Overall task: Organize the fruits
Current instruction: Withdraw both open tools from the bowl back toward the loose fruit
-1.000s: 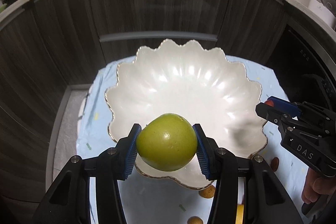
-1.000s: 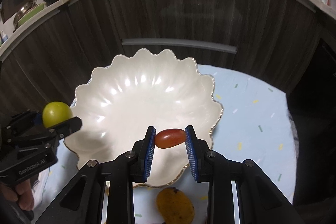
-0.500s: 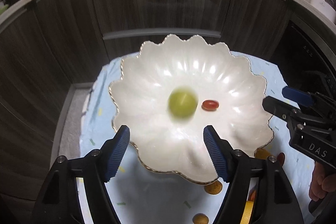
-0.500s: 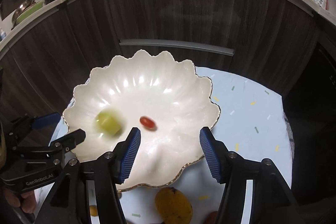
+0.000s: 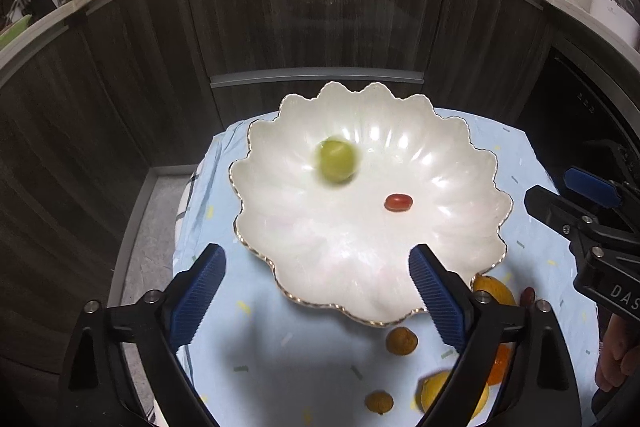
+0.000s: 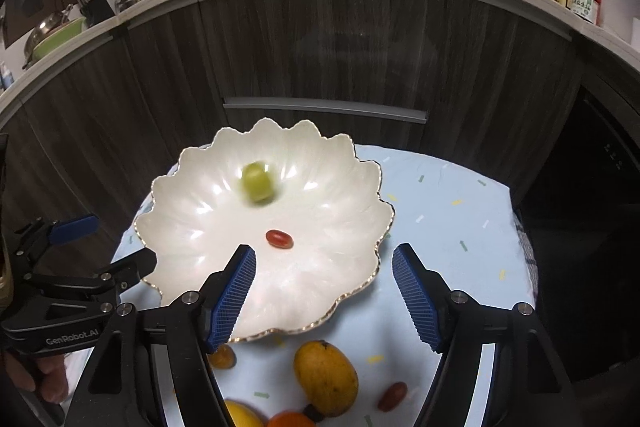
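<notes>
With the left gripper (image 5: pixel 316 291) and right gripper (image 6: pixel 324 291) both opening and empty, the blurred round green fruit (image 5: pixel 336 160), apparently rolling inside the scalloped white ceramic bowl (image 5: pixel 472 163) beyond the small red oval fruit (image 5: pixel 398 202), may strike its far wall and escape.

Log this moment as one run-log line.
left gripper: opening, empty | right gripper: opening, empty | bowl: green fruit, red grape tomato | other fruit on cloth

Dim fisheye views, glare on the bowl (image 5: pixel 460 163), green fruit (image 5: pixel 335 159) motion-blurred.
</notes>
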